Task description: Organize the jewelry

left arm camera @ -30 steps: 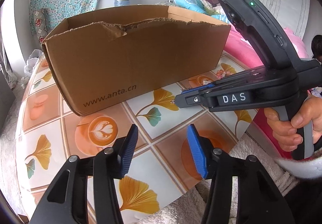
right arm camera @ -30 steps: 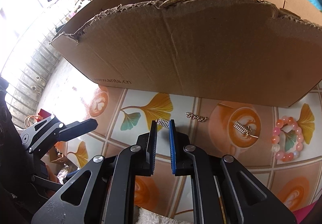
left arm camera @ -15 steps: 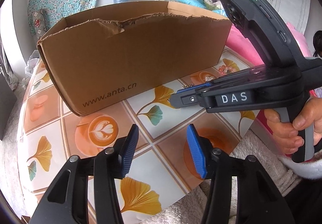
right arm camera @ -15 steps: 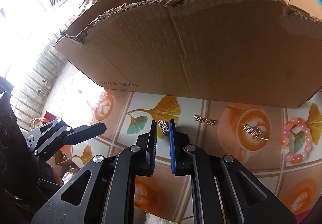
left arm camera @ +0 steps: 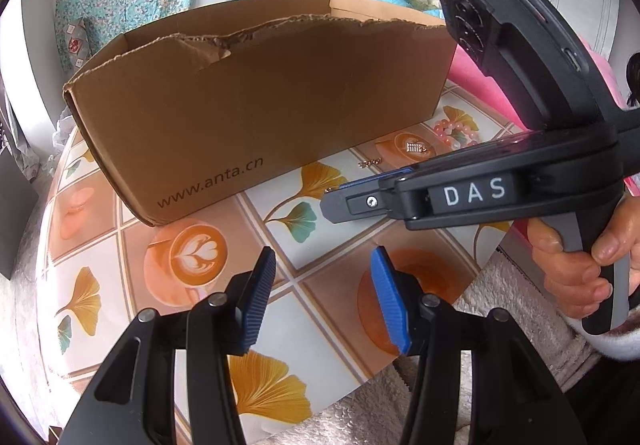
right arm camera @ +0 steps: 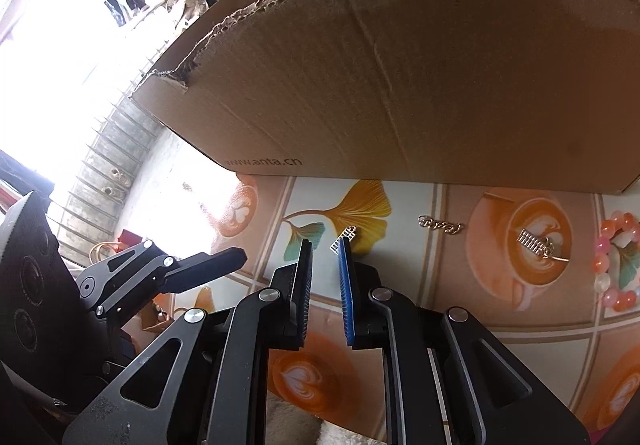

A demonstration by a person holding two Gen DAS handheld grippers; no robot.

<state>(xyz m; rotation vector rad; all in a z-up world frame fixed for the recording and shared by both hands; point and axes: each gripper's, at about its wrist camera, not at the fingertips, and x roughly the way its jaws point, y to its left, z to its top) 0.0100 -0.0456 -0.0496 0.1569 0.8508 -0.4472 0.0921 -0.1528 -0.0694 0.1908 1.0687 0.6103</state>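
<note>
- Silver-coloured and tiny, the small earring (right arm camera: 344, 240) is lying on the patterned tablecloth (right arm camera: 500, 329) right at the tip of the right tongs (right arm camera: 325, 277), close in front of the cardboard box (right arm camera: 400, 85)
- Doing this step well is probably coming down to lowering the tips until the blue pads (right arm camera: 345, 285) are straddling the earring, then closing slowly so it is not flicking away on the slick cloth
- Keeping the tips almost flat to the cloth is looking wise, since the piece is thin and is offering little to pinch
- Right tongs are standing slightly parted, a narrow gap showing between the pads; the earring is sitting at the tip of the blue pad, and I cannot tell whether it is touching it or lying just beyond
- Nothing is being pinched by them at this moment, as far as the right view is showing
- Left tongs (left arm camera: 322, 301) are spread wide and holding nothing, hovering over the cloth near the table's edge, well apart from the jewelry
- Other pieces are waiting on the cloth beside the box: a short gold chain (right arm camera: 439, 225), a second silver earring (right arm camera: 536, 243) on a printed coffee cup, and a pink bead bracelet (right arm camera: 614, 261) furthest to the right
- Lifting the earring over the torn front wall of the box is looking like the likely next move, so a firm but gentle squeeze is mattering here
</note>
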